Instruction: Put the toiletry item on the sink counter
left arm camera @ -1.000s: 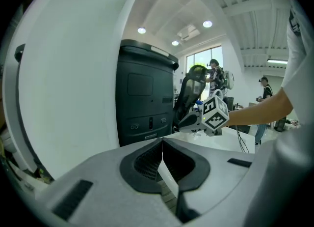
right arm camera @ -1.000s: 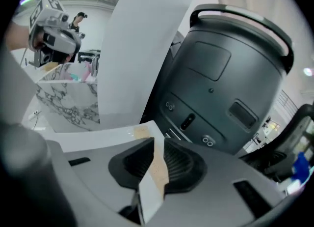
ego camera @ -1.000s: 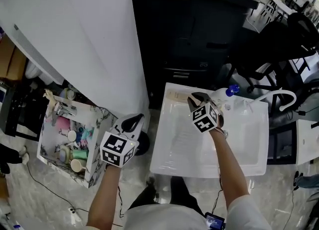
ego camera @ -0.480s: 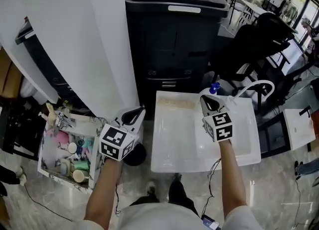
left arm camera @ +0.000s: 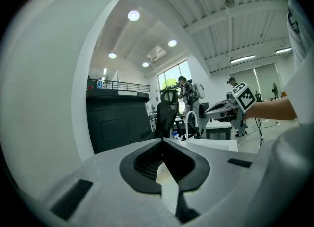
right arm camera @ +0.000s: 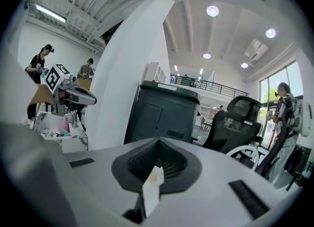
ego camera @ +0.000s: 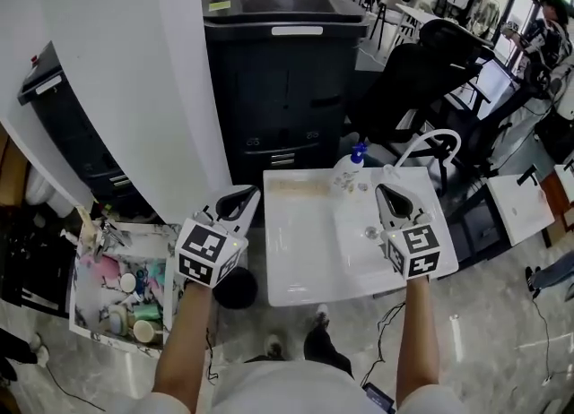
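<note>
A clear pump bottle with a blue top [ego camera: 348, 171] stands on the back edge of the white sink counter [ego camera: 300, 260], left of the white faucet [ego camera: 429, 145]. My right gripper [ego camera: 387, 192] hovers over the basin, to the right of the bottle and apart from it. Its jaws are shut and hold no item, though a thin white scrap shows at their seam [right arm camera: 151, 184]. My left gripper [ego camera: 248, 194] hangs just off the counter's left edge, its jaws together with nothing between them [left arm camera: 162, 141].
A floral basket [ego camera: 115, 282] full of toiletries sits on the floor at the left. A black cabinet [ego camera: 282, 90] stands behind the counter, a white pillar [ego camera: 134, 90] to its left, and a black office chair [ego camera: 421, 81] at the back right.
My right gripper has let go of the pump bottle, shut its jaws and drawn back toward the right of the basin. The bottle stays on the counter. The left gripper has barely moved.
</note>
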A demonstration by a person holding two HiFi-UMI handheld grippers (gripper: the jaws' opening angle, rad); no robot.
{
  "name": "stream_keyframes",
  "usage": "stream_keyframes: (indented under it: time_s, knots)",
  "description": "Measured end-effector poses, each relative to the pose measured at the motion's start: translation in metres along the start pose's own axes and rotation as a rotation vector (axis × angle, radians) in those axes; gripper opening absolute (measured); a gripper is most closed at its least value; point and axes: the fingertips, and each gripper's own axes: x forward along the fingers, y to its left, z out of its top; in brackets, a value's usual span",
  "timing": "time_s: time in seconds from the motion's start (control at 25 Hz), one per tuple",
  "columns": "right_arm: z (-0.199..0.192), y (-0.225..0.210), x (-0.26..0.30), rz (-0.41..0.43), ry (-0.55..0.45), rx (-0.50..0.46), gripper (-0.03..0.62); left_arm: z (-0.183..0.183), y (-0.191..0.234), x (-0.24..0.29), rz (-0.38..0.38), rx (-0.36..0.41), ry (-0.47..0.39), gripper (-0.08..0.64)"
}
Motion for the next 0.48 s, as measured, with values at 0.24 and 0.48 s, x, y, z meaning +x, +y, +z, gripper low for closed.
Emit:
stream_keyframes:
  time_s: [0.24,0.48]
  knots:
    - [0.011,-0.008,-0.047,-0.066,-0.03,0.004,-0.003,0.014,-0.013,-0.004,-0.028,0.03,-0.026,0.011]
    - [0.014,-0.005,-0.077,-0.105,-0.025,-0.017,-0.003,0.027,-0.023,-0.011,-0.048,0.048,-0.057,0.011]
